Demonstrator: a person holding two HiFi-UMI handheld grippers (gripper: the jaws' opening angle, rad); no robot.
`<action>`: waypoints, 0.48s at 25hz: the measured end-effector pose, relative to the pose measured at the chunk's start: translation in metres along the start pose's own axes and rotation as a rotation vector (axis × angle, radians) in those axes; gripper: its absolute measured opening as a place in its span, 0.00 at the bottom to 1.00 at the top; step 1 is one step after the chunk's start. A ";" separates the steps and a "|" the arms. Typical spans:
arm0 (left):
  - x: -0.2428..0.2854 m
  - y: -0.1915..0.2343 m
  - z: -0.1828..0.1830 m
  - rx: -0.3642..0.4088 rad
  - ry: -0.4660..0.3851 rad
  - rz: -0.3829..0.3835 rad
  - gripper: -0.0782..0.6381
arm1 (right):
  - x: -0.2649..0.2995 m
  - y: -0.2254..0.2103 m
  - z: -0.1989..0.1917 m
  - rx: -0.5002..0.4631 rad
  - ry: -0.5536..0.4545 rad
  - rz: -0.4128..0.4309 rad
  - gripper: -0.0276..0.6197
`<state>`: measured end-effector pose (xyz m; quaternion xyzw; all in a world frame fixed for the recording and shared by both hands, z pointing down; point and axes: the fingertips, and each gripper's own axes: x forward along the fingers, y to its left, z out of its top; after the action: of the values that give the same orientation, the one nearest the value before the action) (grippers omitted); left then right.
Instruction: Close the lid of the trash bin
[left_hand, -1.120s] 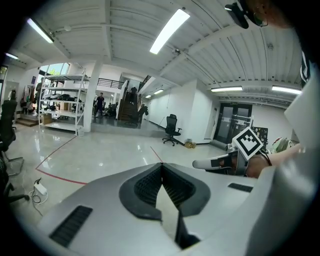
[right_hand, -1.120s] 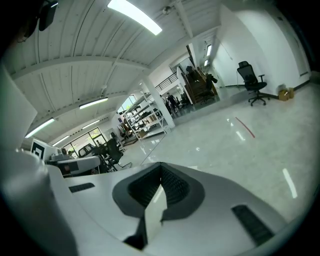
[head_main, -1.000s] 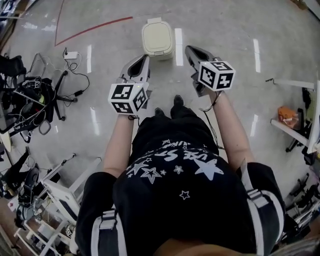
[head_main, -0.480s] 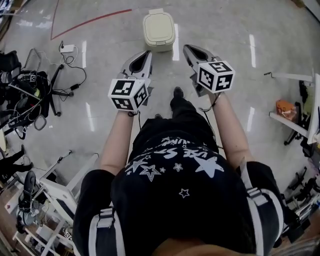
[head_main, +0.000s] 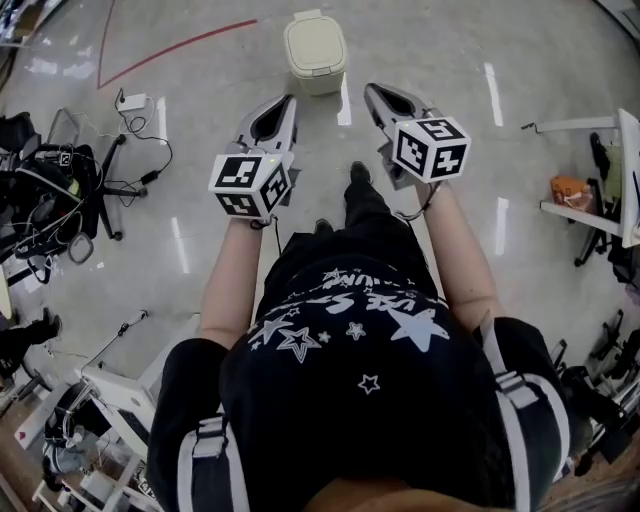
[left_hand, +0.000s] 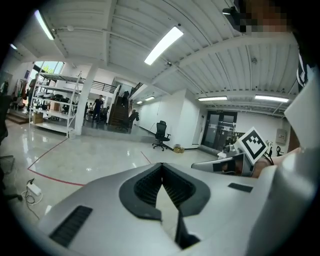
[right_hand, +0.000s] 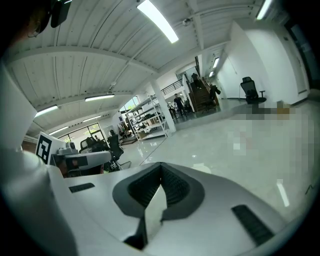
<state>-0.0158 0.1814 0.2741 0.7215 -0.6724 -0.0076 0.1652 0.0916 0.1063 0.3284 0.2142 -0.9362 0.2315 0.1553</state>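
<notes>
Standing on the glossy floor at the top of the head view, the cream trash bin had its lid lying flat and shut, with a small tab at the far edge. It sat well ahead of the person's shoes, apart from both tools. The left gripper and the right gripper were stretched out in front of the body, side by side, pointing roughly level toward the bin and stopping short of it. Each gripper's own view showed its jaws pressed together at the tips, with nothing between them. A red line crossed the floor left of the bin.
</notes>
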 end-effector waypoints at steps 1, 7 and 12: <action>-0.010 0.001 0.002 0.001 -0.015 -0.006 0.13 | -0.003 0.009 -0.002 -0.006 -0.010 -0.008 0.05; -0.064 -0.002 0.000 0.012 -0.056 -0.040 0.13 | -0.026 0.059 -0.018 -0.039 -0.054 -0.030 0.05; -0.085 -0.019 0.001 0.027 -0.079 -0.066 0.13 | -0.048 0.081 -0.021 -0.060 -0.085 -0.022 0.05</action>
<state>-0.0060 0.2642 0.2502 0.7446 -0.6543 -0.0321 0.1284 0.0987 0.1971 0.2977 0.2295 -0.9461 0.1920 0.1243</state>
